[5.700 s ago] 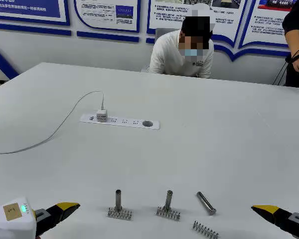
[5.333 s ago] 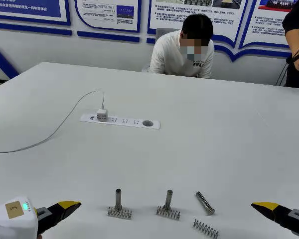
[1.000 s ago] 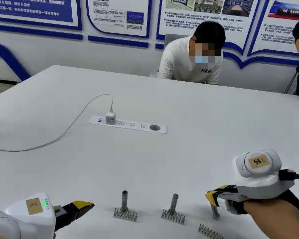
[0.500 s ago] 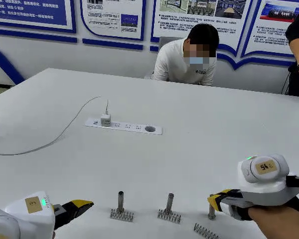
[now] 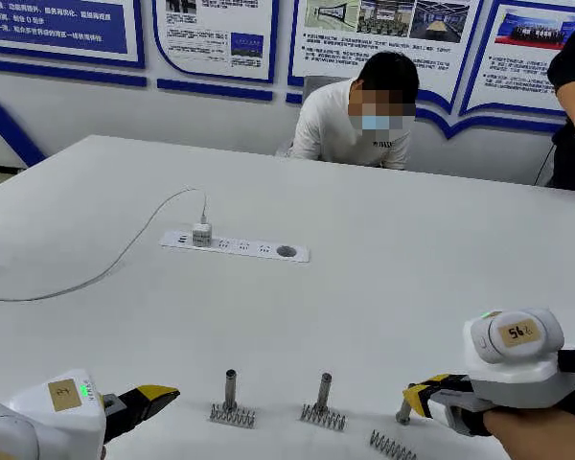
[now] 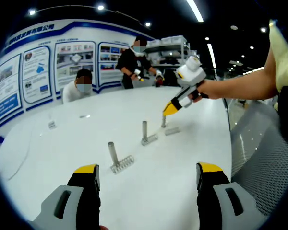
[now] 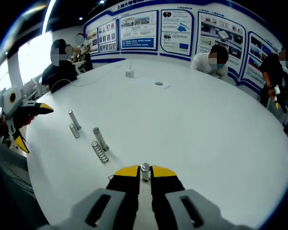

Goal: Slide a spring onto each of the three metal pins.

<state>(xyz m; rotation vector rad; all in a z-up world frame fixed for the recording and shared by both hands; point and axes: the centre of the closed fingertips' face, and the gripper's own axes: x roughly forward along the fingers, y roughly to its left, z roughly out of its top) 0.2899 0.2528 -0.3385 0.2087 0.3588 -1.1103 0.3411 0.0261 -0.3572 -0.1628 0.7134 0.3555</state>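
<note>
Your right gripper [image 5: 417,397] is clamped on the right pin [image 5: 402,413]. In the right gripper view the yellow tips meet around its round end, seen end-on. From the head view the pin hangs roughly upright under the tips, with its lower end down at the surface [image 5: 383,297]. Whether it touches, I cannot tell.

The right spring [image 5: 393,446] lies flat on the surface just beside that pin, on the side nearer you and apart from the gripper.

The other two pins stand upright in a row to the left. The middle pin [image 5: 323,391] has the middle spring [image 5: 323,417] lying on its side against its foot — beside it, not around it. The left pin [image 5: 230,388] and the left spring [image 5: 232,415] sit the same way. The two pins are well apart from each other.

Your left gripper [image 5: 151,395] hovers low at the near left, well clear of the left pin, with its jaws spread wide. In the left gripper view the whole row of pins shows through the gap between the two yellow tips, and your right gripper reaches in from the right at the far end of the row.

Farther across the surface lies a white power strip [image 5: 235,246] with a small charger [image 5: 201,233] plugged in. Its cable [image 5: 105,270] trails off to the left. A person [image 5: 359,120] in a white top sits at the far edge.
</note>
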